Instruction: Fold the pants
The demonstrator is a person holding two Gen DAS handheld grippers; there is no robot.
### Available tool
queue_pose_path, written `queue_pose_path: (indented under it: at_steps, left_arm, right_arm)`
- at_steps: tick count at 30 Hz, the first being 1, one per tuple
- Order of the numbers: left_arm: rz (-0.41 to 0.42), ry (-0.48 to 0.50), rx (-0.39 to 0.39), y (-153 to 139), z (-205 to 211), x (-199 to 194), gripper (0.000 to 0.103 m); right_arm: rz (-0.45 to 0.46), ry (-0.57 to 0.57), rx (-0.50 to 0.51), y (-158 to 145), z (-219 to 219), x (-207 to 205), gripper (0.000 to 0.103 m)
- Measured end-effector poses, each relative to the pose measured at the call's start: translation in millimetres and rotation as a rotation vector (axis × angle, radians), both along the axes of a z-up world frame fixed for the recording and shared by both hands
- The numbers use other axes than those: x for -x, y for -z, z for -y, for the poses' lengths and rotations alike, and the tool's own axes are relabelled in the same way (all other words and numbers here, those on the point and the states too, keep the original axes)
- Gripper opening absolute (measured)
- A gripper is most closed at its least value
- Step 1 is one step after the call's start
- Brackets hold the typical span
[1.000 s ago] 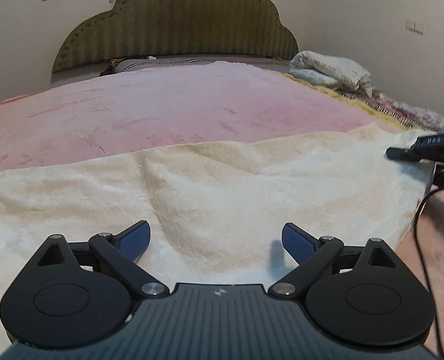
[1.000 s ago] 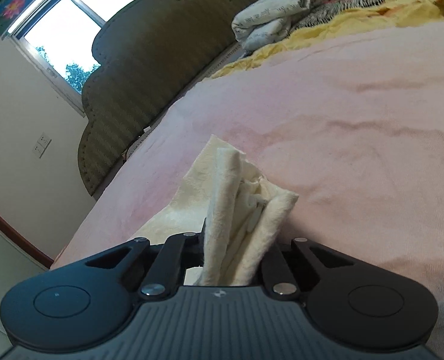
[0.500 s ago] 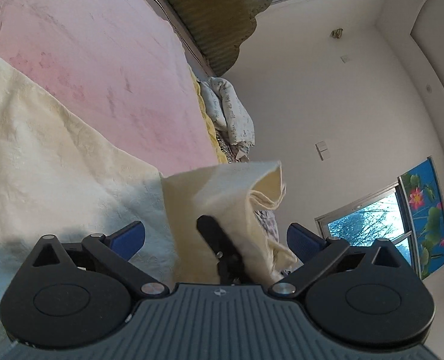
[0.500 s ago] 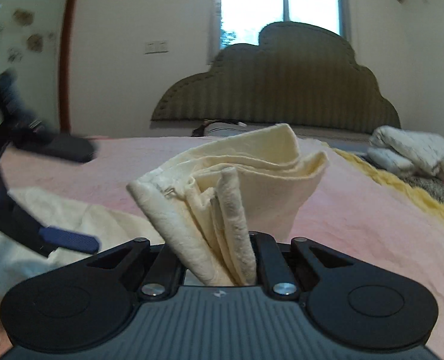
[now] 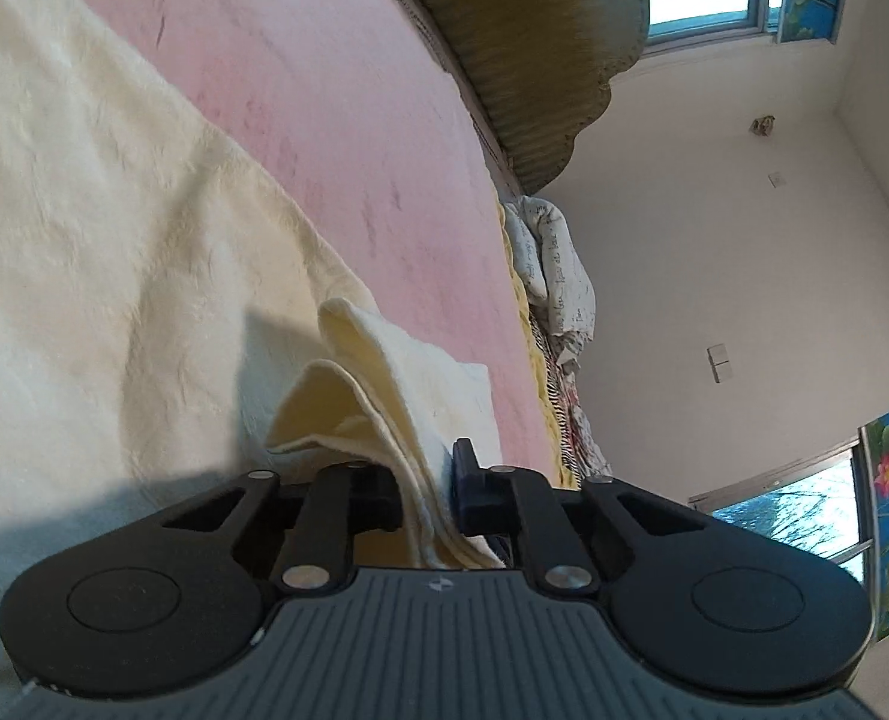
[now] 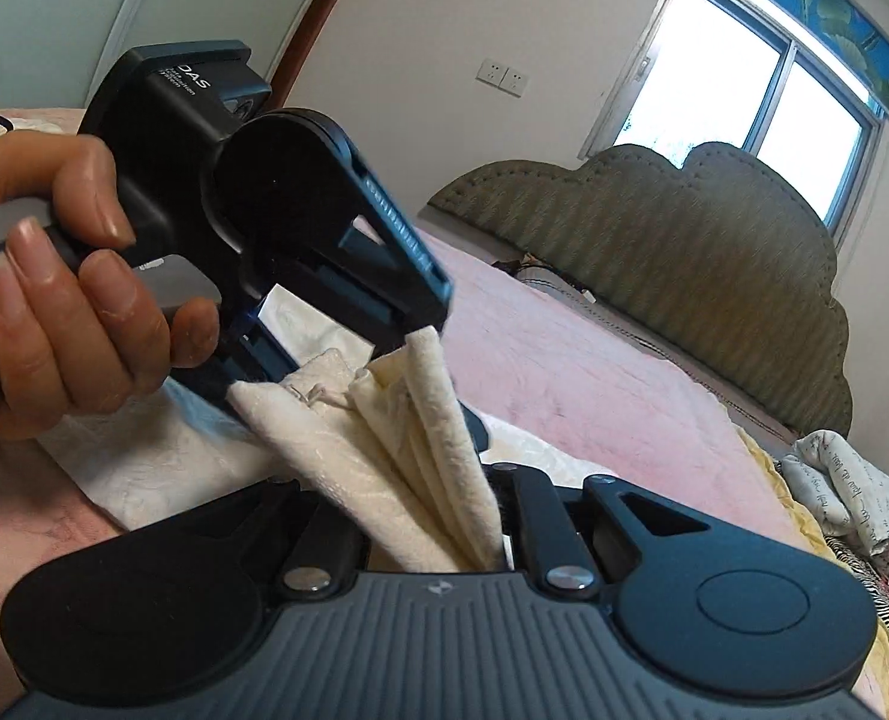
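Fig.: both grippers clamped on one bunched end of the cream pants (image 6: pixel 408 450), lifted above the pink bed (image 5: pixel 336 138); rest of the garment lies spread on the bed. Left gripper (image 5: pixel 426 498) pinches a few folded layers btwn its jaws; right gripper (image 6: pixel 492 516) holds a thicker multi-layer wad, w/ the left unit and hand (image 6: pixel 66 300) just beside it. Risk (judged): uneven layers may slip from one grip, or the two grippers, nearly touching, may collide or skew the fold line.
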State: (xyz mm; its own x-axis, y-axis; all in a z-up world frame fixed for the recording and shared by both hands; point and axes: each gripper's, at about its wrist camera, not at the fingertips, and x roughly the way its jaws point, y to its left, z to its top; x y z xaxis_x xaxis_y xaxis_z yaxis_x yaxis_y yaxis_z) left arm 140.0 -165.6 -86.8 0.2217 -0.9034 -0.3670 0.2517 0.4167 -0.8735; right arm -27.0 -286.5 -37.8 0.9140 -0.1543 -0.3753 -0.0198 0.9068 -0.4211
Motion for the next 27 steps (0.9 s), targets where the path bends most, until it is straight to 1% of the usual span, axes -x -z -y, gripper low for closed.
queue_pose_path:
  at_steps: [1,2,6,7,8,12,14,17,19,21,23,24,27]
  left_arm:
    - [0.049,-0.002,-0.022,-5.6,-1.1,1.9,0.009]
    - [0.113,-0.007,-0.052,-12.5,-3.2,4.2,0.008]
    - [0.357,-0.029,-0.183,-38.4,-11.0,18.8,0.007]
    - [0.401,-0.037,-0.211,-43.2,-14.0,21.8,0.007]
    - [0.427,-0.044,-0.233,-46.4,-17.4,23.2,0.007]
    - [0.491,-0.072,-0.329,-53.3,-39.6,22.0,0.007]
    - [0.51,-0.088,-0.363,-56.8,-48.8,17.9,0.007]
    - [0.562,-0.107,-0.424,-60.5,-65.0,14.1,0.007]
    - [0.594,-0.114,-0.464,-62.1,-74.7,12.5,0.007]
    - [0.599,-0.127,-0.483,-61.3,-85.2,8.8,0.007]
    - [0.589,-0.128,-0.498,-59.0,-92.4,4.8,0.008]
    - [0.577,-0.127,-0.513,-55.4,-95.9,1.7,0.01]
    - [0.551,-0.139,-0.557,-45.1,-101.6,-1.6,0.02]
  right_arm:
    - [-0.003,-0.003,0.001,0.5,-1.6,-0.1,0.009]
    - [-0.007,-0.008,0.002,0.6,-3.4,-0.6,0.009]
    - [-0.016,-0.04,0.014,-0.2,-9.3,-6.0,0.009]
    - [-0.018,-0.049,0.016,-0.4,-13.4,-7.7,0.009]
    - [-0.021,-0.061,0.018,-0.6,-17.9,-10.6,0.009]
    - [-0.03,-0.109,0.027,-2.3,-36.8,-23.1,0.009]
    - [-0.033,-0.134,0.039,-2.5,-49.1,-31.2,0.009]
    - [-0.038,-0.17,0.053,-1.9,-67.4,-45.3,0.009]
    - [-0.045,-0.193,0.043,-1.1,-75.9,-53.6,0.009]
    - [-0.054,-0.21,0.026,-1.7,-81.7,-62.3,0.009]
    - [-0.063,-0.227,0.01,-0.7,-87.9,-67.0,0.009]
    - [-0.07,-0.237,0.009,-2.2,-85.3,-77.2,0.009]
    - [-0.103,-0.259,0.003,2.7,-87.1,-86.4,0.009]
